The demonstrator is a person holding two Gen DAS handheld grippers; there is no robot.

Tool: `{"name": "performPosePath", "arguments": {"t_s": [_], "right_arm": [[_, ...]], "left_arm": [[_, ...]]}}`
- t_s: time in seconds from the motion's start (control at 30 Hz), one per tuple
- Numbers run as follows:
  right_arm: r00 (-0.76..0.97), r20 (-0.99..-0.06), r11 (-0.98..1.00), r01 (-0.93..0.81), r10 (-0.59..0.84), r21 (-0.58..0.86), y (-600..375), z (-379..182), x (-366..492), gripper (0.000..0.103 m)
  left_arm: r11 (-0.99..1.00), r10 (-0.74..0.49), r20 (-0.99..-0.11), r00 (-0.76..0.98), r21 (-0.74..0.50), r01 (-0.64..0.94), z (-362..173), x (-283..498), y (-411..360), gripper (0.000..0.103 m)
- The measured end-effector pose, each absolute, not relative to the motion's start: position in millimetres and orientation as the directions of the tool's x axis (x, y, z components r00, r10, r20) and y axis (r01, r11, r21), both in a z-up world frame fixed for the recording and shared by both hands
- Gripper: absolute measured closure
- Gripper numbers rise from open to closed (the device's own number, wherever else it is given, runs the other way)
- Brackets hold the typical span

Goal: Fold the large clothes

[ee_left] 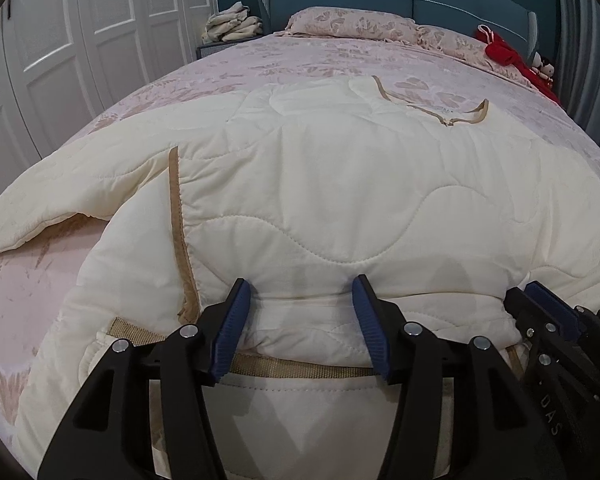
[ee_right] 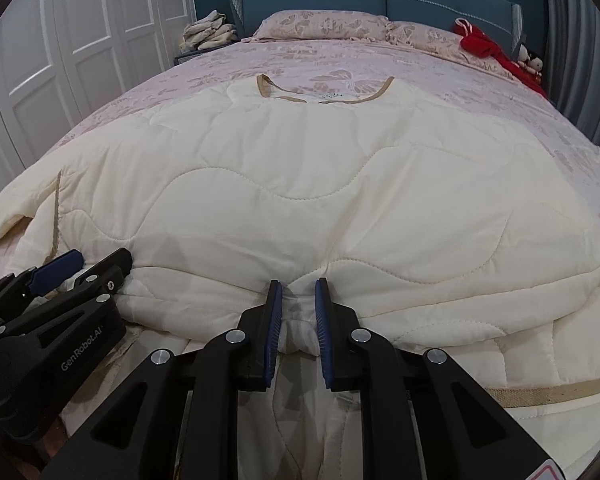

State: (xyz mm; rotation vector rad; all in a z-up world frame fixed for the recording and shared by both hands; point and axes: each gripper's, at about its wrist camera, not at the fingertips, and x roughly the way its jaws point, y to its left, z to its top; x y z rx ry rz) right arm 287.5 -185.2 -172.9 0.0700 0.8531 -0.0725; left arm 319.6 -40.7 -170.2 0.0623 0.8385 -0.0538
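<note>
A large cream quilted jacket (ee_left: pixel 320 184) with tan trim lies spread on the bed, collar at the far end; it also fills the right wrist view (ee_right: pixel 300 184). Its near part is folded over on itself. My left gripper (ee_left: pixel 302 292) is open, its blue-padded fingers astride the folded near edge. My right gripper (ee_right: pixel 298 292) is nearly closed, pinching a bunch of the folded edge between its pads. The right gripper shows at the lower right of the left view (ee_left: pixel 540 304), and the left gripper at the lower left of the right view (ee_right: pixel 68 268).
The bed (ee_left: pixel 40 300) has a pink floral cover, with pillows (ee_left: pixel 348 22) at the teal headboard. A red garment (ee_left: pixel 500 50) and small dolls lie at the far right. White wardrobe doors (ee_left: pixel 60 40) stand left. A pile of cloth (ee_left: pixel 232 24) sits on a nightstand.
</note>
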Motion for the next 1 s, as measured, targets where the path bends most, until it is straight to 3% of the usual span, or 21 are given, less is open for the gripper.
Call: {"name": "performPosePath", "arguments": {"t_s": [0.17, 0.33, 0.37, 0.5, 0.63, 0.8, 0.83, 0.9, 0.93, 0.97, 1.0], "right_arm": [[0.663, -0.748, 0.995, 0.091, -0.036, 0.033, -186, -172, 287, 0.089], [0.660, -0.751, 0.994, 0.091, -0.019, 0.055, -189, -171, 288, 0.089], [0.660, -0.751, 0.994, 0.091, -0.020, 0.054, -189, -171, 288, 0.089], [0.663, -0.749, 0.993, 0.090, -0.008, 0.070, -193, -170, 287, 0.089], [0.662, -0.749, 0.993, 0.091, -0.005, 0.074, -194, -169, 288, 0.089], [0.662, -0.749, 0.993, 0.091, -0.008, 0.070, -193, -170, 288, 0.089], [0.662, -0.750, 0.994, 0.091, -0.011, 0.066, -192, -170, 288, 0.089], [0.661, -0.750, 0.994, 0.091, -0.015, 0.061, -191, -170, 289, 0.089], [0.661, -0.750, 0.994, 0.091, -0.017, 0.058, -191, -170, 289, 0.089], [0.661, -0.750, 0.994, 0.091, -0.018, 0.057, -191, -170, 289, 0.089], [0.661, -0.750, 0.994, 0.092, -0.019, 0.056, -190, -170, 289, 0.089]], "left_arm": [[0.997, -0.039, -0.743, 0.668, 0.016, 0.075, -169, 321, -38, 0.051], [0.927, -0.331, -0.701, 0.632, -0.366, 0.080, -130, 312, 30, 0.040], [0.908, -0.338, -0.676, 0.654, -0.416, 0.039, -115, 306, 62, 0.031], [0.884, -0.183, -0.632, 0.753, -0.441, -0.155, -85, 300, 180, 0.012], [0.780, 0.031, -0.714, 0.700, -0.420, -0.464, -104, 317, 323, 0.012], [0.595, 0.090, -0.750, 0.655, -0.487, -0.639, -137, 322, 432, 0.014], [0.575, 0.069, -0.746, 0.663, -0.513, -0.637, -144, 325, 441, 0.016], [0.558, 0.034, -0.742, 0.670, -0.542, -0.629, -154, 335, 448, 0.033], [0.557, 0.036, -0.738, 0.674, -0.545, -0.627, -155, 336, 446, 0.054], [0.564, 0.001, -0.728, 0.686, -0.566, -0.602, -153, 344, 441, 0.083], [0.565, -0.017, -0.722, 0.691, -0.577, -0.589, -149, 350, 436, 0.093]]}}
